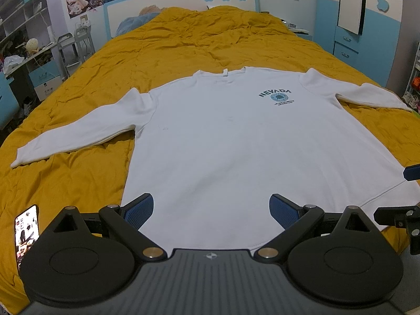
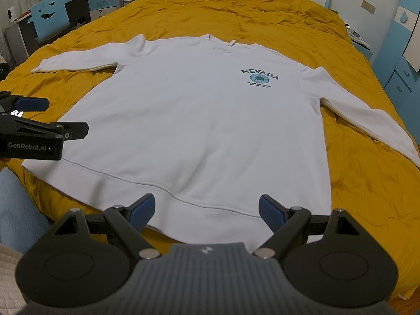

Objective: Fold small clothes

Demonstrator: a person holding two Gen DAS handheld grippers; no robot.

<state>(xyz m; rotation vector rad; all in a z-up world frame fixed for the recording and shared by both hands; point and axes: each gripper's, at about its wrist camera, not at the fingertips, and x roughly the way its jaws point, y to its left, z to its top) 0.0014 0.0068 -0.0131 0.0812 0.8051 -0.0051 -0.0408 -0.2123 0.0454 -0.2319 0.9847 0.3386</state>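
A white long-sleeved sweatshirt (image 1: 236, 144) (image 2: 194, 120) with a blue NEVADA print lies flat, front up, on the mustard bedspread, both sleeves spread outward and its hem nearest me. My left gripper (image 1: 211, 211) hovers open above the hem, nothing between its blue pads. My right gripper (image 2: 207, 211) is open too, over the hem band towards the shirt's right side. Each gripper shows at the edge of the other's view: the right one (image 1: 405, 191) at the far right, the left one (image 2: 39, 120) at the far left.
The mustard bedspread (image 1: 183, 42) covers a wide bed with a white and blue headboard (image 1: 183, 2). A phone (image 1: 26, 232) with a lit screen lies on the spread left of the hem. Shelves and a desk (image 1: 29, 52) stand left, blue cabinets (image 1: 351, 42) right.
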